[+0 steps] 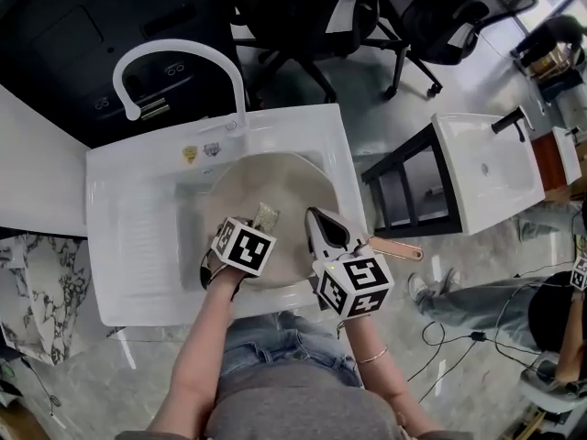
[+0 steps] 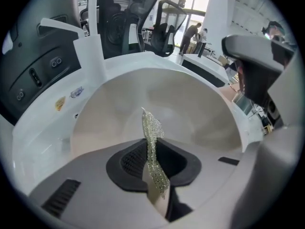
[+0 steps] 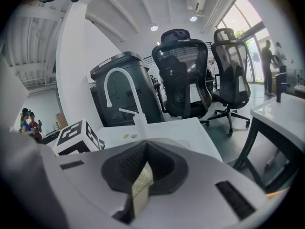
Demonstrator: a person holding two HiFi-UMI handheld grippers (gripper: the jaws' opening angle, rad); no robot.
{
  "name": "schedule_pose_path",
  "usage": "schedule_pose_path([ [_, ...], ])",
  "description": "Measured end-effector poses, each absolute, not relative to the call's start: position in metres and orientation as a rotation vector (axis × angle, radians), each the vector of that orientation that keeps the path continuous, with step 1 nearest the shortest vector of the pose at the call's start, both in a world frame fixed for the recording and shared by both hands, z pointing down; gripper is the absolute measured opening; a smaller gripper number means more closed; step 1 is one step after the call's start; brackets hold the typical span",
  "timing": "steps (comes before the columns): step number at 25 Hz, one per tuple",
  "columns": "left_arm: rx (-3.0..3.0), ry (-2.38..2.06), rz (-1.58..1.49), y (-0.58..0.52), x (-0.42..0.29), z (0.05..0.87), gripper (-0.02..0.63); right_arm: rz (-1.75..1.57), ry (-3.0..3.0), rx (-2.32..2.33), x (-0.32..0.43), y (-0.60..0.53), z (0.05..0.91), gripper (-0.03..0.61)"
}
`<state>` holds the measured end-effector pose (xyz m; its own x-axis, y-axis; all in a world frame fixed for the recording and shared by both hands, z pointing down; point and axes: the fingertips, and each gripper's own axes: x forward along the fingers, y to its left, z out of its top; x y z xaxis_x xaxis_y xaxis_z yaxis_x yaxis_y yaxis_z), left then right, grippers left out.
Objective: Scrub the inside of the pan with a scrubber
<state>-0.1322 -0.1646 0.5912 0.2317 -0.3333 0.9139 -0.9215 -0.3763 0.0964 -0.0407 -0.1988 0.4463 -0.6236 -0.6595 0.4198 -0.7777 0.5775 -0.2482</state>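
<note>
The white sink [image 1: 103, 168] fills the middle of your head view, with its curved white faucet [image 1: 174, 49] rising at 12 o'clock on the back edge. Beyond it stand black office chairs [image 1: 303, 16], and a second white sink [image 1: 486, 168] sits well apart at 3 o'clock.

The pan [image 1: 275, 177] lies in the basin, round and pale beige inside. Its copper-coloured handle [image 1: 396, 248] sticks out over the sink's edge at about 4 o'clock.

Your right gripper [image 1: 321, 227] sits on the pan's rim at 4 o'clock, just beside the root of the handle. In the right gripper view its jaws [image 3: 143, 175] are clenched on a thin beige edge, the pan's rim [image 3: 142, 184].

Your left gripper [image 1: 257, 225] comes in from 7 o'clock, over the inside of the pan. Its jaws [image 2: 152, 162] are clamped on the scrubber [image 2: 151, 137], a flat strip of glittery silver mesh that stands up out of them, its tip toward the pan's floor [image 2: 190, 109]. In the head view the scrubber [image 1: 266, 214] is near the pan's centre; you cannot tell whether it touches the surface.

Each gripper carries a cube with black-and-white square markers.

Two small stickers [image 1: 190, 153] [image 1: 212, 148] sit on the sink deck at 11 o'clock from the pan, just beside the faucet's base; their print is too small to read.
</note>
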Motion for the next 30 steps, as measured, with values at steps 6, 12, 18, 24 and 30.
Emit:
schedule_pose_path([
  [6,1.79,-1.252,1.203,-0.166,-0.165,0.587,0.066,0.584,-2.547,1.139,-0.052,-0.199,0.444,0.011],
  [12,1.764,-1.346,1.221,-0.167,-0.185,0.58,0.067,0.565,-2.564,1.139,-0.05,-0.201,0.439,0.011],
  [18,1.716,-1.48,1.209,-0.169,-0.209,0.567,0.067,0.541,-2.59,1.126,-0.048,-0.199,0.432,0.011],
  [24,1.695,-1.639,1.188,-0.176,-0.234,0.544,0.067,0.533,-2.598,1.144,-0.04,-0.197,0.427,0.011],
  [30,1.851,-1.711,1.094,-0.196,-0.212,0.51,0.066,0.532,-2.583,1.221,-0.022,-0.197,0.423,0.011],
])
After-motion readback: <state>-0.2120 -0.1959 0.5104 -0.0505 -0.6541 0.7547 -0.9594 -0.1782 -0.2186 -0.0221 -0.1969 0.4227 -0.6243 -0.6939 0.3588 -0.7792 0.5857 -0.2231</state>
